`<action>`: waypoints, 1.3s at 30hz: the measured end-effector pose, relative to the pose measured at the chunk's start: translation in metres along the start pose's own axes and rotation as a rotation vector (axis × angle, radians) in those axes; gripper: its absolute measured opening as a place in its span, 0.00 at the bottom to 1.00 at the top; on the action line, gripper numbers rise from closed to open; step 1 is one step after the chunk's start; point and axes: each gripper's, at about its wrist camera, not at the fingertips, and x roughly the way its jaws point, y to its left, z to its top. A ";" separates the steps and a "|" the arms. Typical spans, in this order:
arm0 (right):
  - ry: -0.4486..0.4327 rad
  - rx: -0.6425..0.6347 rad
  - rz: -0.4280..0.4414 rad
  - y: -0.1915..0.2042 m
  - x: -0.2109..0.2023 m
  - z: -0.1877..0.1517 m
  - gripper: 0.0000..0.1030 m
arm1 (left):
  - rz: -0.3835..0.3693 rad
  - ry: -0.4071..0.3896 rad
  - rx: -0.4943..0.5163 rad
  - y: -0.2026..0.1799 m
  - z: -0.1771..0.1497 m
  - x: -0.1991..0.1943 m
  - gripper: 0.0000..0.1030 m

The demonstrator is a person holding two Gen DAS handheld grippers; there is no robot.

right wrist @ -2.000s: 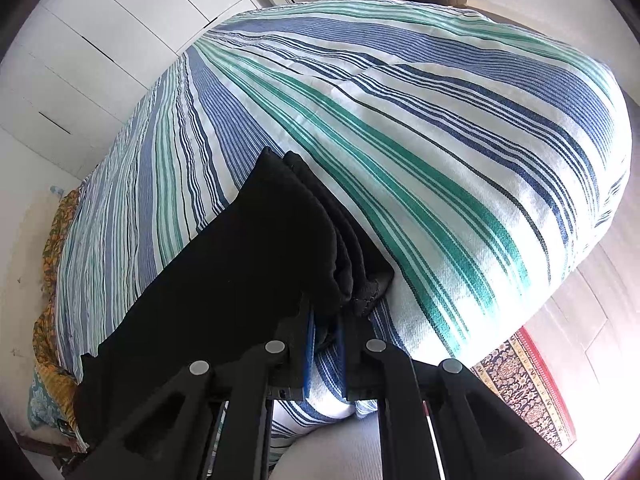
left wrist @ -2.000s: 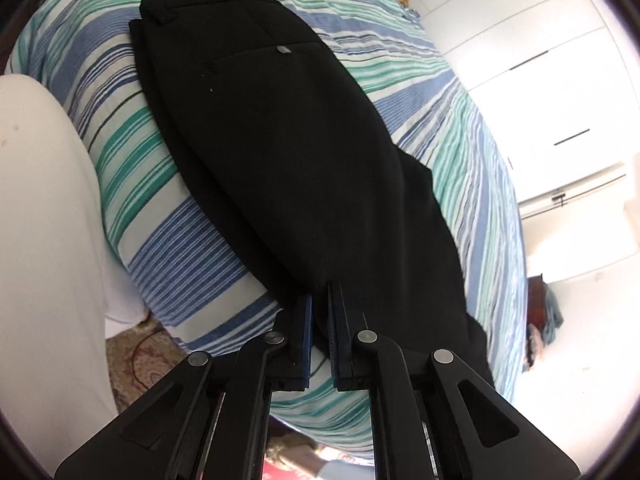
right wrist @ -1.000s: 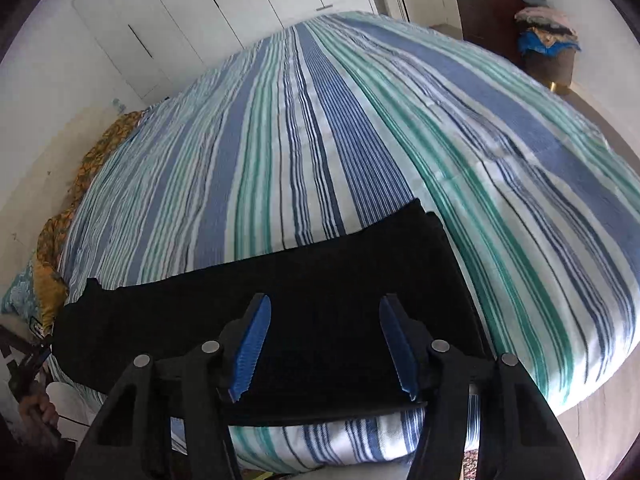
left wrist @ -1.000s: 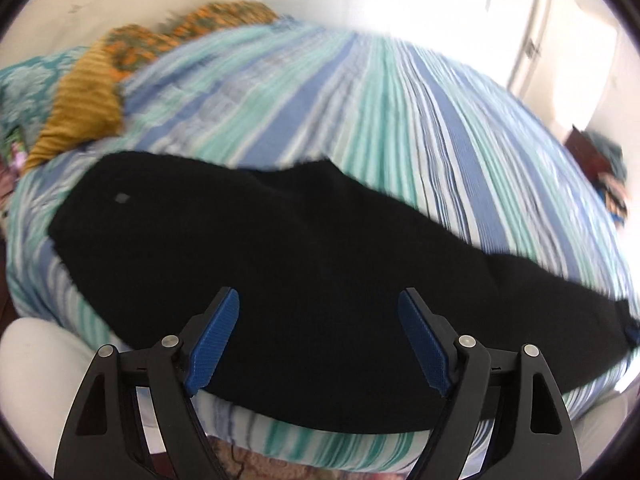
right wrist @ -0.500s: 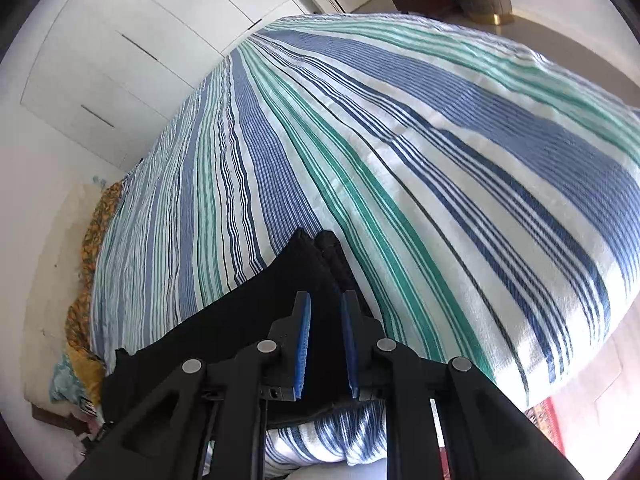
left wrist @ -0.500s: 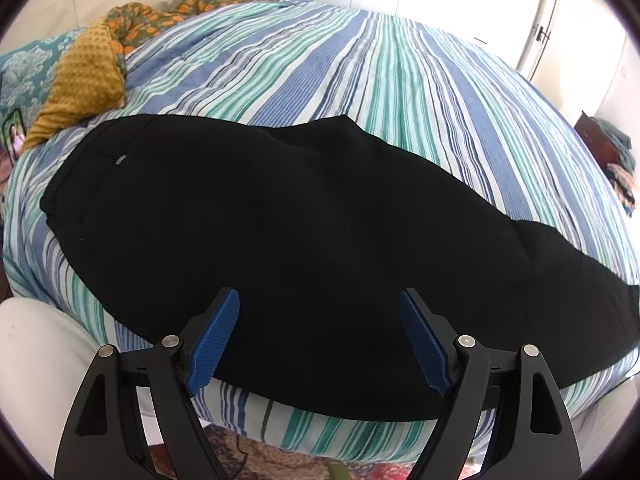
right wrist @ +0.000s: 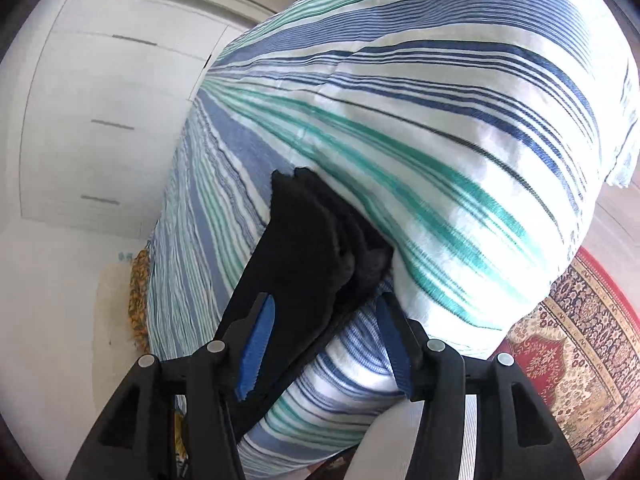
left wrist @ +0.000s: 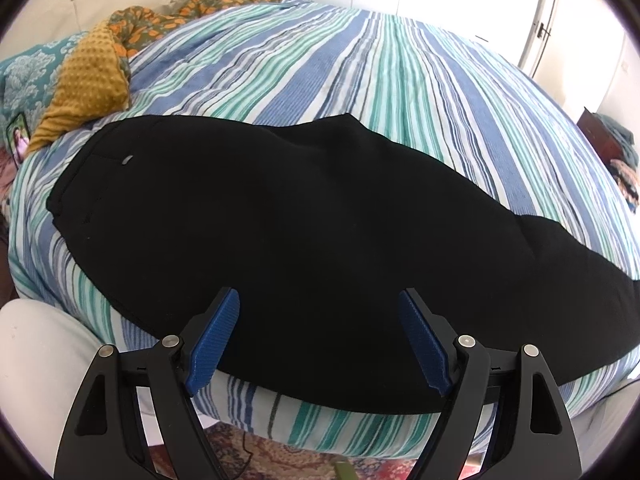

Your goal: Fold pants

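Black pants [left wrist: 304, 216] lie flat across the striped bed [left wrist: 400, 80], waistband to the left and legs running right. My left gripper [left wrist: 320, 320] hovers open and wide over the middle of their near edge, with nothing pinched. In the right wrist view the leg ends [right wrist: 312, 236] lie stacked at the bed's edge. My right gripper [right wrist: 324, 320] is tilted, and its jaws are opening. The black cloth runs between its blue pads [right wrist: 256, 340], which do not press on it.
A mustard knobbly cushion [left wrist: 84, 84], an orange-flowered cloth [left wrist: 192, 8] and a teal pillow [left wrist: 28, 76] sit at the bed's head. White wardrobe doors [right wrist: 100, 92] stand behind. A patterned rug [right wrist: 568, 356] covers the floor. A person's white-clad leg [left wrist: 44, 352] is at lower left.
Both grippers let go of the pants after the earliest frames. The left has stayed wide open and nearly still. The right shut half a second ago, then opened, rolled and moved closer to the leg ends.
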 end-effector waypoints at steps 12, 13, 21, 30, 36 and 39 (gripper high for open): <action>-0.082 0.122 0.312 -0.021 0.013 0.010 0.54 | -0.016 0.007 -0.062 0.013 -0.001 0.002 0.81; -0.077 0.108 0.287 -0.019 0.015 0.010 0.54 | -0.017 0.006 -0.065 0.014 -0.002 0.001 0.81; -0.026 0.035 0.184 -0.005 0.028 0.016 0.60 | -0.014 0.007 -0.071 0.013 -0.003 0.001 0.81; -0.025 -0.028 0.118 0.023 0.020 0.005 0.11 | -0.025 -0.004 -0.115 0.024 -0.002 -0.003 0.81; 0.084 -0.028 0.455 0.107 0.004 -0.031 0.11 | -0.071 -0.002 -0.141 0.024 -0.001 -0.002 0.81; 0.169 -0.052 0.553 0.159 0.022 -0.065 0.11 | -0.113 -0.006 -0.163 0.027 0.000 -0.003 0.81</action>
